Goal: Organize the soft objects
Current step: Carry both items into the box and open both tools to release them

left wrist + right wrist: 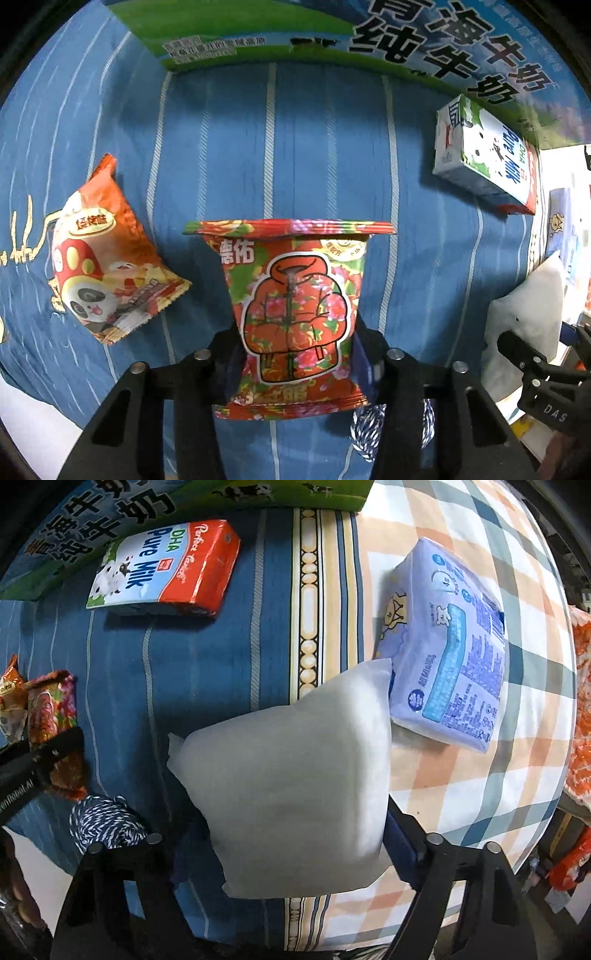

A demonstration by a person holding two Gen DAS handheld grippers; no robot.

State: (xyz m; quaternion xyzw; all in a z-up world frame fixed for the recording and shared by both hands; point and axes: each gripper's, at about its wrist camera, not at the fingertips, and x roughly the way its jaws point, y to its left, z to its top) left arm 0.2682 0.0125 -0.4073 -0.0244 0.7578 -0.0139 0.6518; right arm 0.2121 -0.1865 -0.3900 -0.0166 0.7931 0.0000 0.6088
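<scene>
My left gripper (295, 354) is shut on a red floral tissue pack (291, 310), held above the blue striped cloth (295, 147). An orange panda snack bag (107, 262) lies on the cloth to its left. My right gripper (288, 842) is shut on a small white pillow (291, 786), held over the seam between the blue cloth and the checked cloth (480, 775). A pale blue tissue pack (447, 653) lies on the checked cloth just beyond the pillow. The floral pack (51, 709) and the left gripper's finger show at the left edge of the right wrist view.
A milk carton (487, 155) lies on the blue cloth at the back, also in the right wrist view (166, 568). A large milk box (369, 37) stands behind it. A ball of blue-white twine (103, 823) lies near the front edge. Orange fabric (580, 701) lies at the far right.
</scene>
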